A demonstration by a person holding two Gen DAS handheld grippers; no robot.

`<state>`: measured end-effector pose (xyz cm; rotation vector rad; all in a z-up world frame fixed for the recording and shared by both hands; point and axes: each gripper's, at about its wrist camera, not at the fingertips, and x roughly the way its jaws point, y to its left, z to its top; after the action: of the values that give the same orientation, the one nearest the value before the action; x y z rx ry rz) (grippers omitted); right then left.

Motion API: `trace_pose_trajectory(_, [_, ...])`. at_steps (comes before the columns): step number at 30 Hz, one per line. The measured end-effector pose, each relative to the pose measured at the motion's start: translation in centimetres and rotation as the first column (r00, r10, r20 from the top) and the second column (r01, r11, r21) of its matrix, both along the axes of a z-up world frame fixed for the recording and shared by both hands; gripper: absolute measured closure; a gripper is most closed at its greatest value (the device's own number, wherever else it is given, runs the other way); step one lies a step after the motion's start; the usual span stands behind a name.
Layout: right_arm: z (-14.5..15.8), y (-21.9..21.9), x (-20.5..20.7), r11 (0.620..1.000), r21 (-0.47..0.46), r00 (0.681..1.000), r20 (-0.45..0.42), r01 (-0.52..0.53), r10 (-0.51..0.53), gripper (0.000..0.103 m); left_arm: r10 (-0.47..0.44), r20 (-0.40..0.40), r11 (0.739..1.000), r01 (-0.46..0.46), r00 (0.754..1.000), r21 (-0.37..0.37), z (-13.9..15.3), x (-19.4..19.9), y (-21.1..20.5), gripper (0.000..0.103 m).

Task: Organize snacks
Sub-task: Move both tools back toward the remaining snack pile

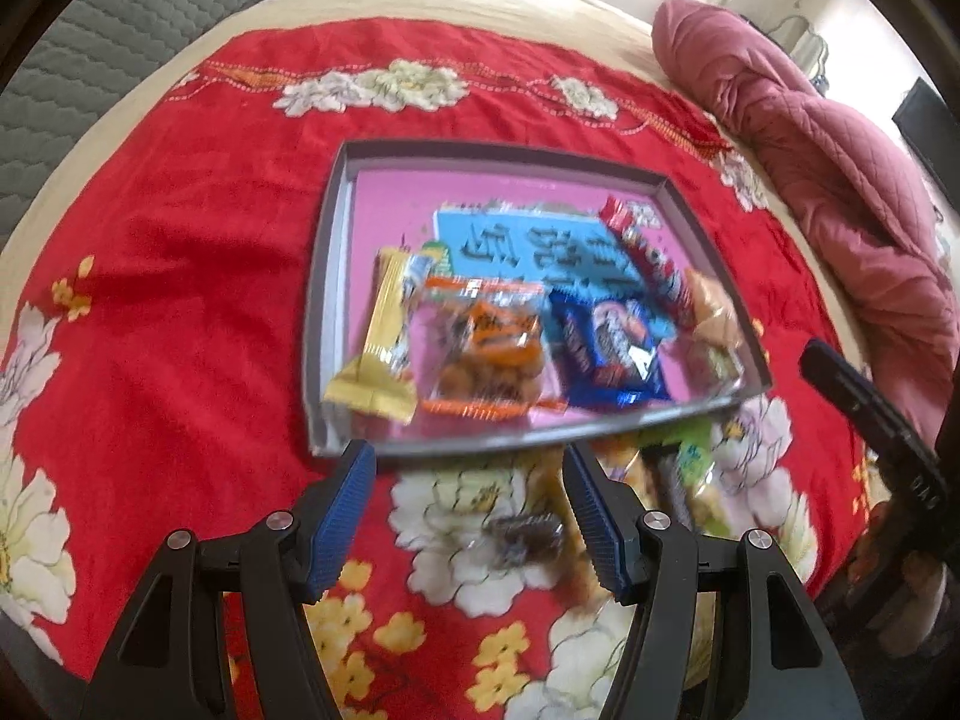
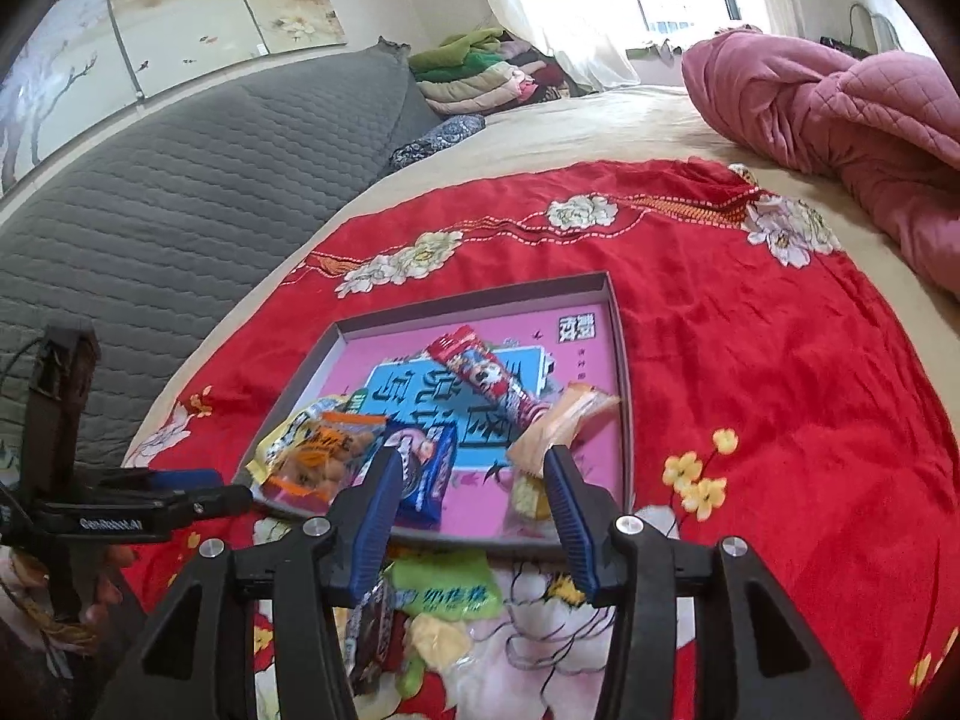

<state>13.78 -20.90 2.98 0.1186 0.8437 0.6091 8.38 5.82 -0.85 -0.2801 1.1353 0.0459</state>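
Note:
A grey-rimmed tray [image 1: 329, 300] with a pink floor lies on a red flowered cloth. In it are a yellow bar [image 1: 384, 342], an orange packet [image 1: 486, 354], a blue packet [image 1: 612, 354], a red tube [image 1: 648, 252] and a tan packet [image 1: 711, 306]. My left gripper [image 1: 468, 456] hovers open at the tray's near rim, nothing between its pads. My right gripper [image 2: 473, 459] is open too, above the same tray [image 2: 624, 396], between the blue packet [image 2: 426, 468] and a clear biscuit packet [image 2: 528, 495]. Loose on the cloth below it lie a green packet [image 2: 450, 588] and a dark bar [image 2: 369, 630].
The red cloth [image 2: 780, 390] covers a beige bed. A pink quilt [image 2: 840, 102] is bunched at the far right, and a grey padded headboard [image 2: 180, 192] runs along the left. A dark wrapped snack [image 1: 528, 537] lies on the cloth before the tray.

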Motion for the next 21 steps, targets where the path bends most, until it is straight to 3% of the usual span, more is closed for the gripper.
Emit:
trace_pose_trajectory(7, [-0.9,0.4,-1.6,0.999,-0.032,0.999,-0.045,-0.010,0.008,0.054,-0.011,-0.037,1.000,0.011,0.999,-0.004,-1.5,-1.4,0.1,0.036])
trace_pose_trajectory(21, [-3.5,0.5,-3.4,0.995,-0.096,0.987,-0.161,-0.036,0.020,0.054,-0.052,-0.088,0.995,0.045,0.995,-0.089,-4.0,-1.9,-0.8,0.036])
